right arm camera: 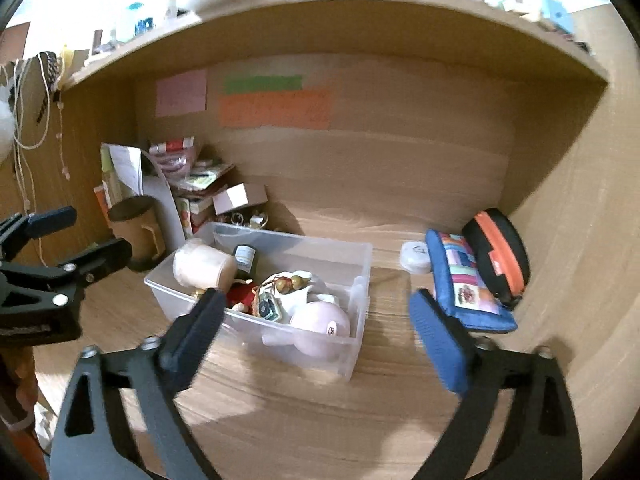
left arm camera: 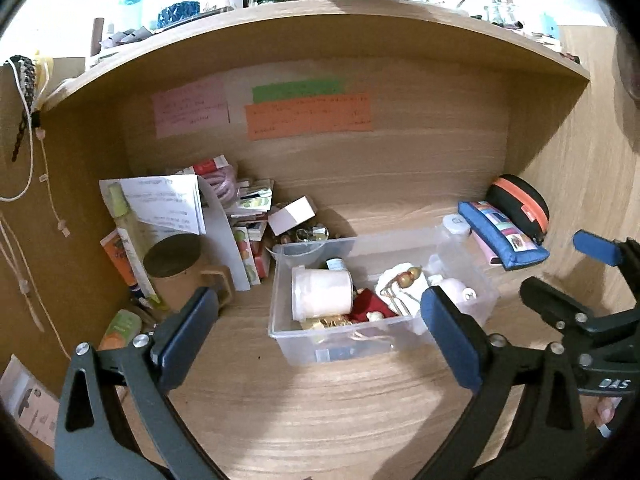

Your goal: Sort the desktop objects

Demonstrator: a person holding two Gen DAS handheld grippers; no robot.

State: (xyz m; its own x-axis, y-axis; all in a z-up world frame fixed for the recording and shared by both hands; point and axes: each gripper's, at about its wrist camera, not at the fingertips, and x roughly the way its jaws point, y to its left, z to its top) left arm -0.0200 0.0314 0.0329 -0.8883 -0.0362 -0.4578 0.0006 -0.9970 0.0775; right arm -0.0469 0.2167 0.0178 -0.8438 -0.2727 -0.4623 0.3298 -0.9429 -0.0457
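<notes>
Clear rectangular plastic bin [left arm camera: 380, 304] of small items sits mid-desk, long axis running left-right, ahead of both grippers; left gripper [left arm camera: 320, 320] and right gripper [right arm camera: 316, 320] gape wide, holding nothing, right one nearer the blue patchwork pouch [right arm camera: 468, 284].

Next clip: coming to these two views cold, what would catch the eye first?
The clear plastic bin in the middle of the wooden desk, crammed with small things including a pale cylindrical tub lying on its side. Both grippers, left and right, hang wide open and empty in front of it. To its right lies a blue patchwork pouch against a black case with an orange zip.
</notes>
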